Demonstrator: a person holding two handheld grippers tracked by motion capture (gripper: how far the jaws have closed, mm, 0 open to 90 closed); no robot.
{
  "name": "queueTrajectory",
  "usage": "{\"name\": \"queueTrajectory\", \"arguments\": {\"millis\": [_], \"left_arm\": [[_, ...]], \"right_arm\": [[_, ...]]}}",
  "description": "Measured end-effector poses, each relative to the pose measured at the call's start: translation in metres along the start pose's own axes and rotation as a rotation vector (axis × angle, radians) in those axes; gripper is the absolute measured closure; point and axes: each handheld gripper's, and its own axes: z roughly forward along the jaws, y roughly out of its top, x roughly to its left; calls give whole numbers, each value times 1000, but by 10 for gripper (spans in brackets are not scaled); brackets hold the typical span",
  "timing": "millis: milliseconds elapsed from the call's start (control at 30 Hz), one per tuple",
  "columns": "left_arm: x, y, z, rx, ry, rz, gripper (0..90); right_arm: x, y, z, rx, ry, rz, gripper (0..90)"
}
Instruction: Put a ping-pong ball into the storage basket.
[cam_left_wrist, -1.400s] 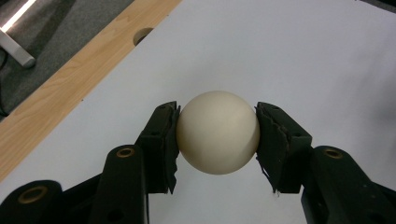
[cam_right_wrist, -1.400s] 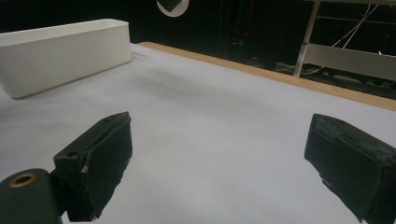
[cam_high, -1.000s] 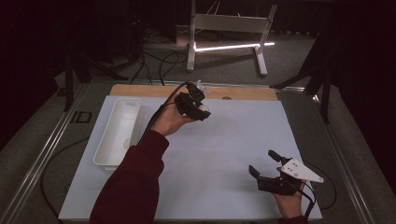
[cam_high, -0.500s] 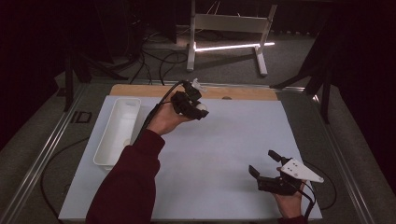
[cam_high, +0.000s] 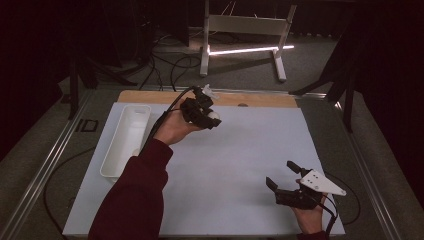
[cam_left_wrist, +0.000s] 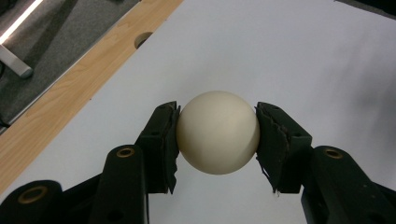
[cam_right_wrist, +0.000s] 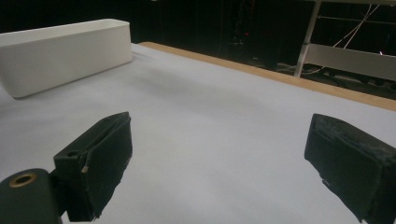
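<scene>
The cream ball (cam_left_wrist: 217, 132) sits clamped between the left gripper (cam_left_wrist: 217, 140)'s two black jaws, a pad pressed on either side, and its underside is hidden behind the jaw arms. From the high view the ball (cam_high: 214, 115) is only a pale sliver at the gripper's tip, mostly covered by the left gripper (cam_high: 202, 111) and the hand holding it. A ball has no long axis to report; it is held raised above the white table sheet (cam_high: 240, 165), near the far wooden edge strip (cam_high: 150, 96), where a small hole in the wood (cam_left_wrist: 144, 39) shows.

Down at the near right corner, the right gripper (cam_high: 285, 182) has its jaws spread wide with nothing between them, pointing left across the sheet. Its own view shows both pads (cam_right_wrist: 100, 156) well apart over bare white surface.

The white tray (cam_high: 127, 137) lies lengthwise along the left side of the sheet; something pale may sit at its near end, too small to tell. Between the two grippers the sheet is open.
</scene>
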Motion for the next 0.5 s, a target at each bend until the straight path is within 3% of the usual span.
{"name": "queueTrajectory", "arguments": {"millis": [500], "left_arm": [[1, -5, -9, -1, -9, 14, 517]], "right_arm": [[0, 0, 0, 0, -2, -1, 72]]}}
